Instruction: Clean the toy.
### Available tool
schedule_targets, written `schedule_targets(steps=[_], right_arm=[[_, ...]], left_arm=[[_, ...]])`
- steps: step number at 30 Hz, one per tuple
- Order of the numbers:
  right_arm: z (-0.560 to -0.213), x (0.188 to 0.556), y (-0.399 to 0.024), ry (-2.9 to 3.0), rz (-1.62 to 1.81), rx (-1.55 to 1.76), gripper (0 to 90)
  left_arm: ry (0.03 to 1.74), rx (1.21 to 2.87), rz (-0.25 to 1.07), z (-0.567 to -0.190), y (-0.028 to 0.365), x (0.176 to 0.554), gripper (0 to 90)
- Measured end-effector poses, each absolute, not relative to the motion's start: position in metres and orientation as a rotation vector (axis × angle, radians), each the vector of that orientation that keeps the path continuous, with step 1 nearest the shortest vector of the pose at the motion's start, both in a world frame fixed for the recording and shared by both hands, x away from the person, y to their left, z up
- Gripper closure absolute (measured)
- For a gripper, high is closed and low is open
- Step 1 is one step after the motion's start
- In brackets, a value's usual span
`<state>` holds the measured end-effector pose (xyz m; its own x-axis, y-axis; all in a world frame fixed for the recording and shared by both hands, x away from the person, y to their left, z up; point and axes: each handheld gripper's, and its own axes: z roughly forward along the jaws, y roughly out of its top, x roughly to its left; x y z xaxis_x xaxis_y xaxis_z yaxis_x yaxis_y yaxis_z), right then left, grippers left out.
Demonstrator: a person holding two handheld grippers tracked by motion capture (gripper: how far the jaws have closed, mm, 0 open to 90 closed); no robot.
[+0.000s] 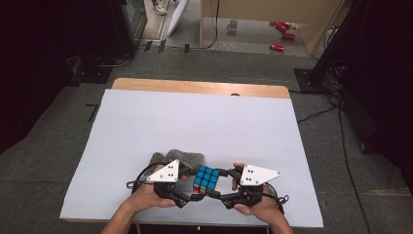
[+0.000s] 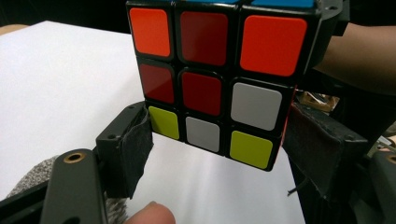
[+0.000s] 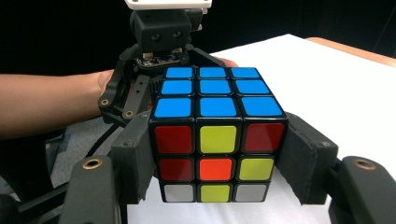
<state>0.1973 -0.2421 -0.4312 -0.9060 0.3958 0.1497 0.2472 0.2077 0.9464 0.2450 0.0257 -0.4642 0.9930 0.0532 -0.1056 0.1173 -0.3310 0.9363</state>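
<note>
The cube (image 3: 215,135) was held above the counter (image 1: 146,126) between both hands. The right gripper (image 3: 215,154) had its fingers clamped on the cube's sides. The left gripper (image 2: 219,149) had its fingers spread around the lower row, the left pad just beside it; contact could not be confirmed.

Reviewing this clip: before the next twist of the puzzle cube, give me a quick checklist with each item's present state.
1. Right gripper clamped on the cube: ok, pads press both side faces.
2. Left gripper clamped on the cube: not ok, its pads flank the bottom layer and a gap shows at the left pad.
3. Cube lifted off the white table sheet: ok, the left gripper view shows sheet beneath it.
4. Layers aligned: ok, blue top face sits square.
5. Grey cloth out of the way: ok, it lies behind the left gripper.
6. Cables free: cannot tell.
</note>
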Motion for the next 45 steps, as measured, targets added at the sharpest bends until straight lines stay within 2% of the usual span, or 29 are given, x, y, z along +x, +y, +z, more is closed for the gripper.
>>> schedule_targets(steps=[9, 12, 13, 14, 15, 17, 20, 23, 24, 25, 27, 30, 37, 45], right_arm=[[-0.429, 0.194, -0.243, 2.366, 1.783, 0.603, 35.1], [-0.427, 0.195, -0.246, 2.353, 1.793, 0.602, 35.0], [-0.426, 0.196, -0.248, 2.343, 1.806, 0.611, 35.1], [-0.426, 0.196, -0.248, 2.343, 1.806, 0.611, 35.1], [-0.424, 0.196, -0.252, 2.351, 1.842, 0.606, 35.1], [-0.423, 0.195, -0.252, 2.350, 1.833, 0.601, 35.1], [-0.425, 0.195, -0.251, 2.354, 1.797, 0.599, 35.1], [-0.426, 0.195, -0.251, 2.357, 1.785, 0.600, 35.1], [-0.426, 0.195, -0.251, 2.357, 1.789, 0.600, 35.1], [-0.425, 0.195, -0.251, 2.357, 1.794, 0.595, 35.1], [-0.425, 0.194, -0.251, 2.356, 1.793, 0.588, 35.1], [-0.425, 0.193, -0.250, 2.359, 1.784, 0.579, 35.1], [-0.426, 0.192, -0.247, 2.366, 1.762, 0.562, 35.1], [-0.429, 0.192, -0.245, 2.378, 1.734, 0.547, 35.1]], left_arm=[[0.108, 1.915, -0.094, -0.464, 0.024, 0.243, 26.6], [0.103, 1.946, -0.113, -0.466, 0.024, 0.243, 36.9], [0.103, 1.946, -0.113, -0.466, 0.024, 0.243, 48.5], [0.107, 1.941, -0.080, -0.466, 0.024, 0.242, 48.5], [0.129, 1.917, -0.050, -0.466, 0.023, 0.243, 59.9], [0.127, 1.927, -0.050, -0.467, 0.023, 0.242, 54.8], [0.091, 1.933, -0.098, -0.468, 0.023, 0.239, 39.6], [0.092, 1.933, -0.103, -0.466, 0.025, 0.239, 31.0], [0.103, 1.928, -0.128, -0.465, 0.027, 0.241, 31.0], [0.111, 1.922, -0.160, -0.464, 0.031, 0.244, 23.9], [0.115, 1.911, -0.182, -0.464, 0.034, 0.245, 19.9], [0.119, 1.865, -0.244, -0.459, 0.043, 0.249, 17.9], [0.172, 1.883, -0.251, -0.460, 0.040, 0.252, 17.8], [0.173, 1.805, -0.327, -0.456, 0.048, 0.256, 15.8]])
